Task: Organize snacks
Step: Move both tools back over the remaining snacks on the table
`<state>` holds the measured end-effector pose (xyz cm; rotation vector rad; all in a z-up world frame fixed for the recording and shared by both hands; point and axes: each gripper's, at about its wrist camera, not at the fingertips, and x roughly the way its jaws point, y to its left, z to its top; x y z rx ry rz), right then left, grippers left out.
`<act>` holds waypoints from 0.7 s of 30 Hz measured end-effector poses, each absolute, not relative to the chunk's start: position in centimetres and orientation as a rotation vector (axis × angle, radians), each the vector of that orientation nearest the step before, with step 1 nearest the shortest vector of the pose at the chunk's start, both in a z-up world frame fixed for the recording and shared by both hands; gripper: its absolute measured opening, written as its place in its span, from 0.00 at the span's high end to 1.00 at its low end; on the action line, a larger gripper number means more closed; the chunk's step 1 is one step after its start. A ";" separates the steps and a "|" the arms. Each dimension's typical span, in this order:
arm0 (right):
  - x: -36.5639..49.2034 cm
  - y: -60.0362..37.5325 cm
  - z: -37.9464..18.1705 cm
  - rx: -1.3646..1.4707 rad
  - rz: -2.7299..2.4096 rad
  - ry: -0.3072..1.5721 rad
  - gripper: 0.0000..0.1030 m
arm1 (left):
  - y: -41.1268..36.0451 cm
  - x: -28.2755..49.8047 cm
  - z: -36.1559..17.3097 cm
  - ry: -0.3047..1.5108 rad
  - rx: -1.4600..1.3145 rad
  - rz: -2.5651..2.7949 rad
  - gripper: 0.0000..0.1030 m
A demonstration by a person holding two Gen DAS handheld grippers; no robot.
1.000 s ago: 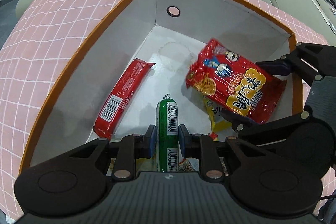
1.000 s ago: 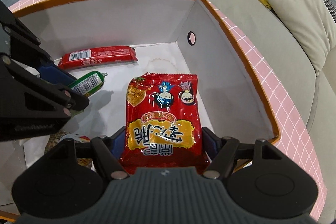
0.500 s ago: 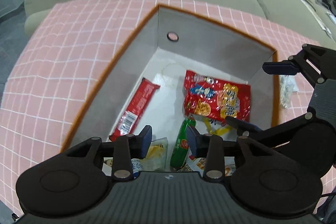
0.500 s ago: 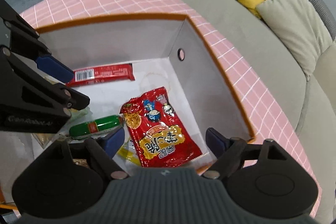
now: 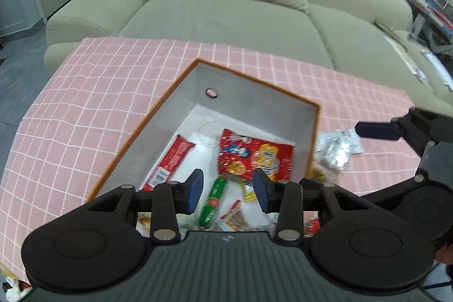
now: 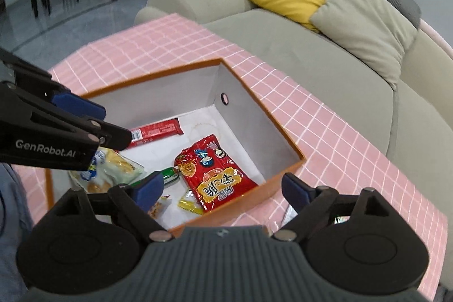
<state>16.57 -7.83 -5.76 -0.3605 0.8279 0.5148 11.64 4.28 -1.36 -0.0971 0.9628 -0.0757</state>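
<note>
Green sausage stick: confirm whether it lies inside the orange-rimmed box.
Yes, the green sausage stick lies on the floor of the orange-rimmed box, beside the red noodle packet.

Blurred silvery packets (image 5: pixel 337 146) beside the box (image 5: pixel 158 106) stay unidentifiable.

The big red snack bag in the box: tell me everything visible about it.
The big red snack bag is a glossy crinkled foil-like packet, printed with cartoon figures and a yellow panel of bold characters. It lies flat, face up, on the white floor of the orange-rimmed box, near the right wall. One edge overlaps a small yellow packet. Neither claw touches it.
</note>
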 end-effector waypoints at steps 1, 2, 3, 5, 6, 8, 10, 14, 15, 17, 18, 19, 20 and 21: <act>16.1 -8.3 -5.5 -0.345 0.510 0.825 0.15 | 3.9 11.3 -1.1 0.955 -0.101 -0.082 0.53; 15.6 -8.8 -5.3 -0.328 0.504 0.821 0.14 | 3.6 11.0 -0.9 0.950 -0.102 -0.088 0.53; 15.1 -9.4 -5.1 -0.312 0.498 0.818 0.14 | 3.2 10.7 -0.6 0.944 -0.102 -0.094 0.53; 14.0 -10.7 -4.8 -0.285 0.475 0.805 0.14 | 2.6 9.9 -0.3 0.932 -0.098 -0.102 0.53; 13.6 -11.2 -4.8 -0.277 0.460 0.797 0.14 | 2.2 9.5 -0.2 0.927 -0.096 -0.107 0.53; 12.5 -12.4 -4.9 -0.261 0.422 0.782 0.14 | 1.4 8.7 0.0 0.921 -0.088 -0.121 0.53; 11.5 -13.6 -5.1 -0.243 0.397 0.772 0.14 | 0.6 8.0 0.0 0.917 -0.088 -0.133 0.53; 9.6 -16.2 -6.1 -0.194 0.339 0.766 0.14 | -1.4 6.8 -0.6 0.920 -0.084 -0.173 0.53; 9.2 -16.8 -6.3 -0.179 0.325 0.767 0.14 | -1.8 6.6 -0.9 0.923 -0.084 -0.184 0.53; 8.3 -18.0 -7.0 -0.152 0.300 0.757 0.14 | -2.7 6.2 -1.5 0.929 -0.090 -0.205 0.53; 7.8 -18.6 -7.4 -0.143 0.281 0.749 0.14 | -3.1 6.0 -1.9 0.933 -0.098 -0.217 0.53; 7.4 -19.1 -7.9 -0.135 0.260 0.741 0.14 | -3.5 5.7 -2.2 0.935 -0.104 -0.227 0.53; 7.0 -19.7 -8.4 -0.123 0.241 0.738 0.14 | -3.9 5.5 -2.7 0.940 -0.108 -0.237 0.53; 6.6 -20.2 -9.0 -0.110 0.221 0.737 0.14 | -4.4 5.4 -3.3 0.947 -0.108 -0.246 0.53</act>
